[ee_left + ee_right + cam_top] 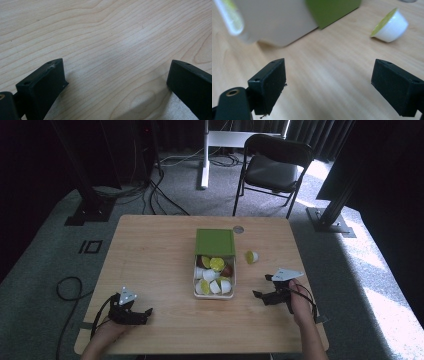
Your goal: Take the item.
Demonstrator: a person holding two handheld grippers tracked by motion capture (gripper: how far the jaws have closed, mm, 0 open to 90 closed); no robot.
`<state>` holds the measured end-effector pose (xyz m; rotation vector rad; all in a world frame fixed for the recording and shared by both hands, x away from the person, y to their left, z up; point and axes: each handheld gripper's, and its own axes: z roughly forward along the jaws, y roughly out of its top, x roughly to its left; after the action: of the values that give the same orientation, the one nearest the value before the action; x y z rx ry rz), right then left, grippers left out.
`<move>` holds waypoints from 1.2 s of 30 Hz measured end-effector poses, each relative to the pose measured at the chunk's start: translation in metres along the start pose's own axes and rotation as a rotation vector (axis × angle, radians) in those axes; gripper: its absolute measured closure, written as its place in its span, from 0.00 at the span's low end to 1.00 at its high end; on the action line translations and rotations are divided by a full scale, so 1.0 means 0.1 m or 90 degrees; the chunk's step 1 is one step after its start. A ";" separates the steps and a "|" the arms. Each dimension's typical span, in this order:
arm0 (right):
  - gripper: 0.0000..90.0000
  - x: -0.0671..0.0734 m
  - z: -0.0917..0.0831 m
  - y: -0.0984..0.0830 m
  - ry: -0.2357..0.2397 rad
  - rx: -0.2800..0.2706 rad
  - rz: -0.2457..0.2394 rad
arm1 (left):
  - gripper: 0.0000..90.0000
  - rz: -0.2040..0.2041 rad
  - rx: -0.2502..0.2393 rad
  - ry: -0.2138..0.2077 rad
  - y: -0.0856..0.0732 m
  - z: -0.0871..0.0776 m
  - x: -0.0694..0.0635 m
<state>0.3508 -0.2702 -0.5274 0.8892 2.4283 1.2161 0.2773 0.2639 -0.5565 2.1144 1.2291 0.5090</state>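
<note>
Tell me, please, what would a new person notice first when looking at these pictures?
The eye goes first to the open box at the middle of the wooden table, full of small white and lime-topped capsules, with its green lid lying at its far end. One loose capsule lies on its side just right of the box. The left gripper and right gripper rest open near the table's near edge.

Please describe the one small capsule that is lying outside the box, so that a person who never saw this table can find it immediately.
On the light wooden table, find the open white box with a green lid near the middle. Just right of it, level with where the lid meets the box, a small white capsule with a yellow-green foil top lies on its side. It alone rests on bare wood; the others are piled inside the box.
</note>
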 end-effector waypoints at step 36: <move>0.14 0.21 -0.12 -0.52 0.129 0.070 -0.130 | 0.03 -0.001 0.000 0.000 0.00 0.00 0.00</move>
<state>0.3076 -0.2884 -0.5610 0.5513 2.6903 1.1568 0.2772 0.2638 -0.5566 2.1137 1.2298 0.5081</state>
